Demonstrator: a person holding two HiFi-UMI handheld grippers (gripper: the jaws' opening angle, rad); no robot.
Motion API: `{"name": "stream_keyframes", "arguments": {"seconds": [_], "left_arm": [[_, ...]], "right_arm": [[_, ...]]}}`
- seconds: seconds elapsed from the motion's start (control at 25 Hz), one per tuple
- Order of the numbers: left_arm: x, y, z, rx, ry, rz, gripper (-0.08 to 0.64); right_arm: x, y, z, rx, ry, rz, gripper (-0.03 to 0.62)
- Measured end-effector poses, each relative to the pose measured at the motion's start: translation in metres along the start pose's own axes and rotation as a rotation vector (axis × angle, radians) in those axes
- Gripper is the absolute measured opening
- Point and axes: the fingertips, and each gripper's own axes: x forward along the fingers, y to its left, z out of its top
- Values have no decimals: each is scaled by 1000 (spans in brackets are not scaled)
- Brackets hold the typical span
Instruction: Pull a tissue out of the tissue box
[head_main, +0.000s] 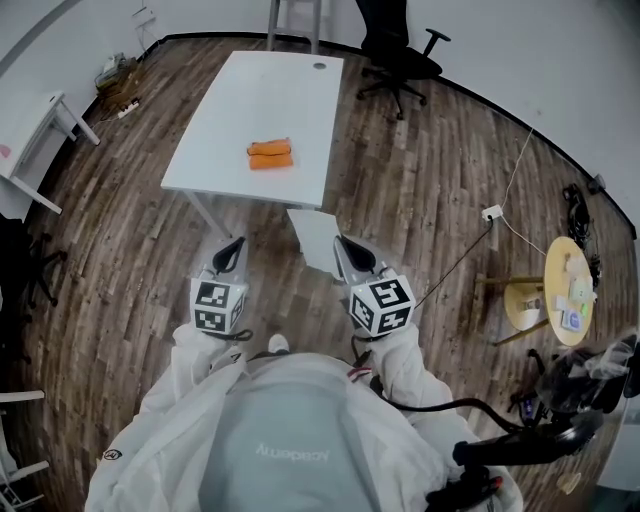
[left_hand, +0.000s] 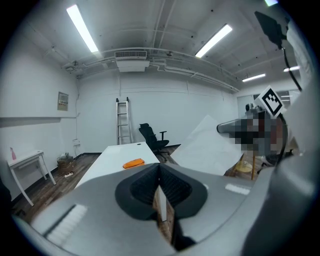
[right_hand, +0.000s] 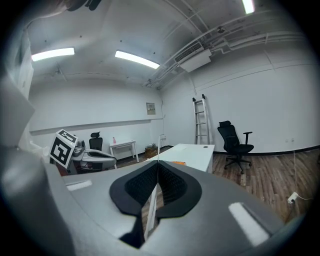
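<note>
right tongs (head_main: 341, 243) i see clamped on the white tissue (head_main: 312, 238); left tongs (head_main: 237, 244) closed, empty; tissue box (head_main: 270, 154) on table (head_main: 270, 90).

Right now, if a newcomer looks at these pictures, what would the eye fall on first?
The white tissue stands out first: the shut right claw holds it above the wooden floor, just short of the white table. Next comes the orange tissue box, near the middle of that table. The left claw is shut on nothing.
</note>
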Motion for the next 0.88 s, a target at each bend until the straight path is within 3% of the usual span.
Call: {"name": "stream_keyframes", "arguments": {"seconds": [0.28, 0.88], "left_arm": [[-9, -37, 2, 12, 6, 21, 0], [-44, -65, -5, 18, 31, 84, 0]], "right_arm": [[-32, -12, -10, 11, 0, 15, 3], [-61, -6, -27, 40, 5, 69, 3]]}}
